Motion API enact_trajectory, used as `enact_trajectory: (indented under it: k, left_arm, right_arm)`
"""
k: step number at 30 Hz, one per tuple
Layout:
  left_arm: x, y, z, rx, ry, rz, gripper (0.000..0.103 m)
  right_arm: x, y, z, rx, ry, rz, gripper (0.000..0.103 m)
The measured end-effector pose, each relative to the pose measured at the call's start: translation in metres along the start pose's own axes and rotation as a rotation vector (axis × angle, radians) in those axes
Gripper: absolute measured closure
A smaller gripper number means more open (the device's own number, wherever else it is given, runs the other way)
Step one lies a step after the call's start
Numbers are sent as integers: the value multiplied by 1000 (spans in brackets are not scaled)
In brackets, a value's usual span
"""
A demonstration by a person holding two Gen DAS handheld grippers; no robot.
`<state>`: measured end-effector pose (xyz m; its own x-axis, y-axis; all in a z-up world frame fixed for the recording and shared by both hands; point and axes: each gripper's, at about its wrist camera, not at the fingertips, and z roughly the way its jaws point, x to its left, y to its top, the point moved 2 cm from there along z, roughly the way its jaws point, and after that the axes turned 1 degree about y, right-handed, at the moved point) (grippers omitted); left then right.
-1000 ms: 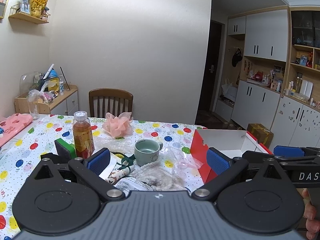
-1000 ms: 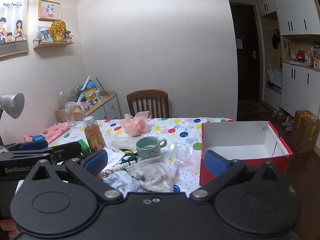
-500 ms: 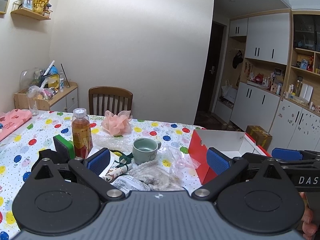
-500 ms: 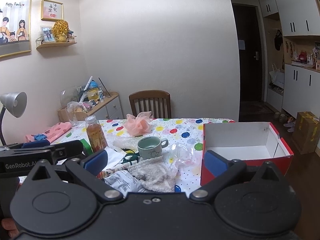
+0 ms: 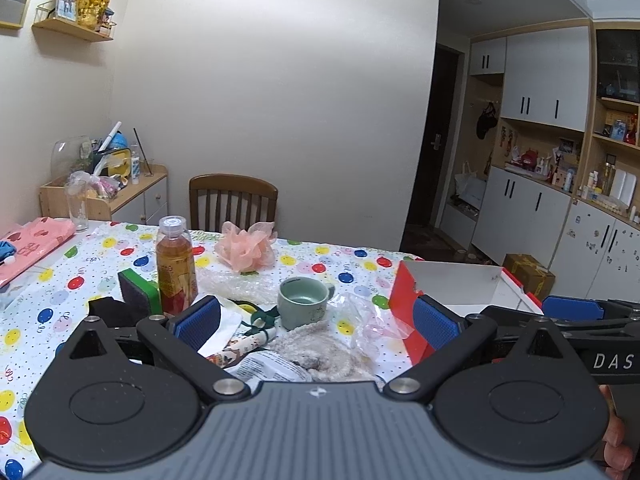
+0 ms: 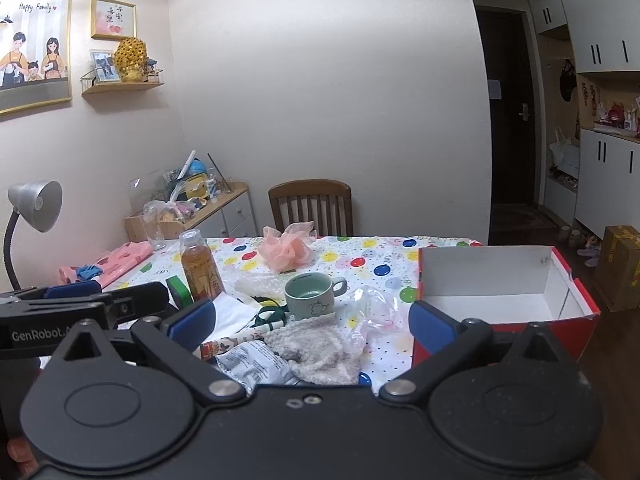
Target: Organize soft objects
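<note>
Between the spread blue pads of the right gripper (image 6: 310, 326), low and near, the fluffy grey-white cloth (image 6: 316, 348) is seen lying flat on the balloon-print tablecloth (image 6: 384, 264), left of the empty red-and-white cardboard box (image 6: 500, 276). The left gripper (image 5: 316, 326) is likewise held wide, empty. Neither is judged clearly nearer. "GenRobot" and "DAS" are read on the grippers, "Happy Family" on a wall picture (image 6: 34, 48).
</note>
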<state>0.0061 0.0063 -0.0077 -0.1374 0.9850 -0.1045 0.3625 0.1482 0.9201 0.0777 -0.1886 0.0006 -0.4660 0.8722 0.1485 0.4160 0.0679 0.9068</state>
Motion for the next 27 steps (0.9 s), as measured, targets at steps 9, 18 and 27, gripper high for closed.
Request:
enact_trajectory:
  k: [9, 18, 27]
  left_arm:
    - [46, 6, 37, 49, 73, -27, 0]
    - [130, 14, 84, 52, 123, -69, 0]
    - [204, 12, 136, 91, 235, -68, 0]
  right_arm:
    - [12, 5, 28, 16, -17, -9, 0]
    - [21, 9, 76, 70, -68, -4, 0]
    - [24, 4, 129, 147, -86, -17, 1]
